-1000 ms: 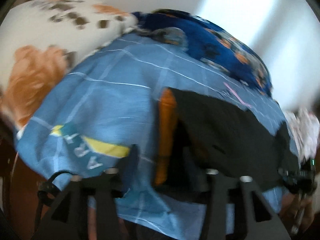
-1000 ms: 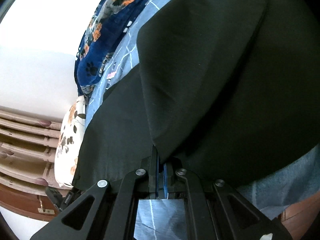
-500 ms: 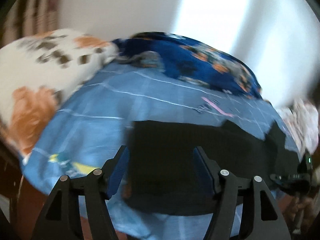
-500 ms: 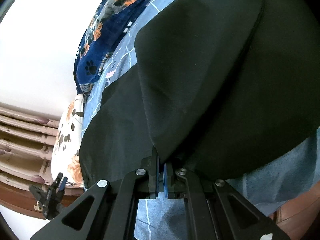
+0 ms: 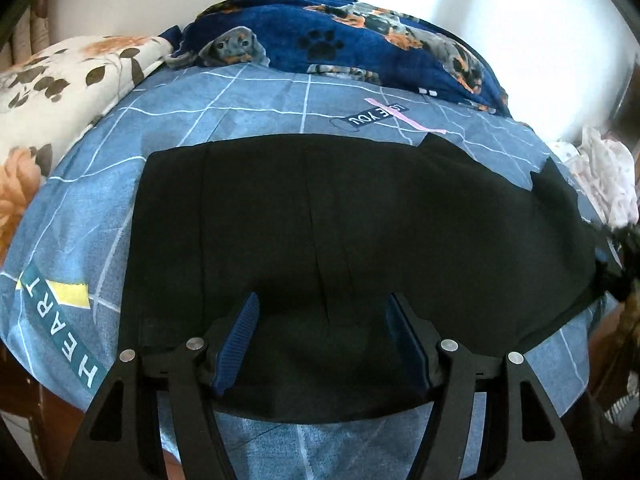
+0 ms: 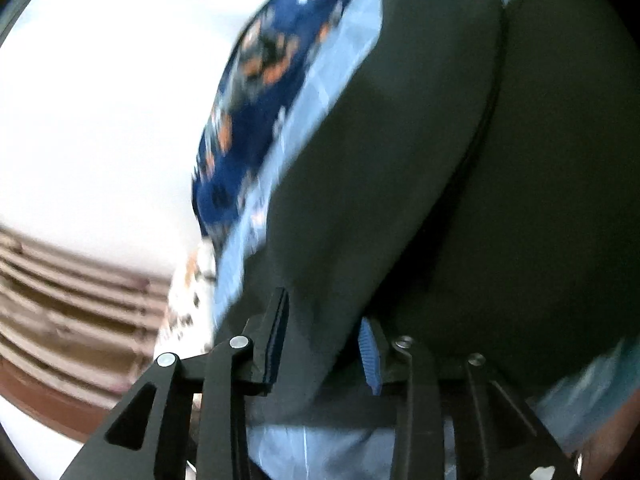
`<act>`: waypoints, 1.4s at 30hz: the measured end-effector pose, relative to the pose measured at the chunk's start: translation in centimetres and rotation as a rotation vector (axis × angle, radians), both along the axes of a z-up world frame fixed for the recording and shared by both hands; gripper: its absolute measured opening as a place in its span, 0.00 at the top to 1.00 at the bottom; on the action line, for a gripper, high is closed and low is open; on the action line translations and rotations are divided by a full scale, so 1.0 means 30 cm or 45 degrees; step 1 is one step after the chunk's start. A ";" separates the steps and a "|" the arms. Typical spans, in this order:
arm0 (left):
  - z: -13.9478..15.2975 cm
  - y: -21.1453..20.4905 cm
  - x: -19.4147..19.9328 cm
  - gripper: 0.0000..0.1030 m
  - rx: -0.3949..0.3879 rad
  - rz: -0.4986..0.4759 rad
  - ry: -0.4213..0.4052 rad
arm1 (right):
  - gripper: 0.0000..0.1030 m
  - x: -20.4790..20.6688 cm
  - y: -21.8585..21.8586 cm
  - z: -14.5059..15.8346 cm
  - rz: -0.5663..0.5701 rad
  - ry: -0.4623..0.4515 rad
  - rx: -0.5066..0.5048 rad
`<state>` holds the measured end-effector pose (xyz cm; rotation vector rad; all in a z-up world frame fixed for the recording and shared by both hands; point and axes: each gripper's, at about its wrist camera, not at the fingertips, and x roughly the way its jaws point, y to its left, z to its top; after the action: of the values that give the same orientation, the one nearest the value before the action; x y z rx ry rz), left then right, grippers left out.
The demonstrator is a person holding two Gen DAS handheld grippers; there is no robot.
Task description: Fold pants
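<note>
On bed | pants [image 5: 360, 220] lie flat for folding | left tool [image 5: 322, 336] wide open, empty | right tool [image 6: 320, 344] open astride the hem

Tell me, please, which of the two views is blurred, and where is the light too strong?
Left wrist view: sharp, fisheye-curved, white wall overexposed. Right wrist view: motion-blurred over the dog-print blanket and black pants; wall washed out at left.

black pants [image 5: 360, 220] on a blue grid-lined sheet [image 5: 248, 120]; navy dog-print blanket [image 5: 360, 44]
</note>
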<state>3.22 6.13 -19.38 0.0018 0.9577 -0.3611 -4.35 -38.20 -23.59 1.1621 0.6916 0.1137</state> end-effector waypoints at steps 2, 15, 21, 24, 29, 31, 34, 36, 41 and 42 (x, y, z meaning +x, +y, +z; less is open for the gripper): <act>-0.006 0.003 0.003 0.35 0.009 0.000 -0.004 | 0.65 0.014 -0.112 0.004 -0.071 -0.037 0.016; -0.005 0.004 0.008 0.35 0.011 0.044 0.005 | 0.67 0.221 -0.712 -0.065 -0.419 0.016 0.146; -0.002 0.003 0.019 0.35 0.010 0.053 0.020 | 0.95 0.211 -0.738 -0.008 -0.433 0.097 -0.015; -0.001 0.013 0.024 0.35 -0.019 0.060 0.031 | 0.95 0.087 -0.731 0.075 -0.465 0.019 -0.134; -0.003 0.016 0.023 0.35 -0.013 0.055 0.024 | 0.95 -0.198 -0.769 0.080 -0.535 0.028 -0.131; -0.005 0.013 0.021 0.35 -0.007 0.053 0.019 | 0.95 -0.300 -0.770 0.054 -0.564 0.048 -0.114; -0.008 0.002 0.021 0.32 0.014 0.039 0.009 | 0.95 -0.386 -0.764 -0.012 -0.572 0.099 -0.089; -0.009 -0.007 0.021 0.31 0.036 0.032 0.002 | 0.96 -0.425 -0.775 -0.067 -0.599 0.114 -0.019; -0.008 -0.010 0.021 0.31 0.039 0.024 -0.002 | 0.97 -0.466 -0.765 -0.089 -0.626 0.077 0.015; -0.008 -0.011 0.019 0.31 0.039 0.025 -0.002 | 0.97 -0.466 -0.771 -0.094 -0.629 0.074 0.038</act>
<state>3.80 5.81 -19.62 0.0205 0.9611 -0.3288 -18.33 -61.32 -26.41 1.3373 0.4378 -0.3278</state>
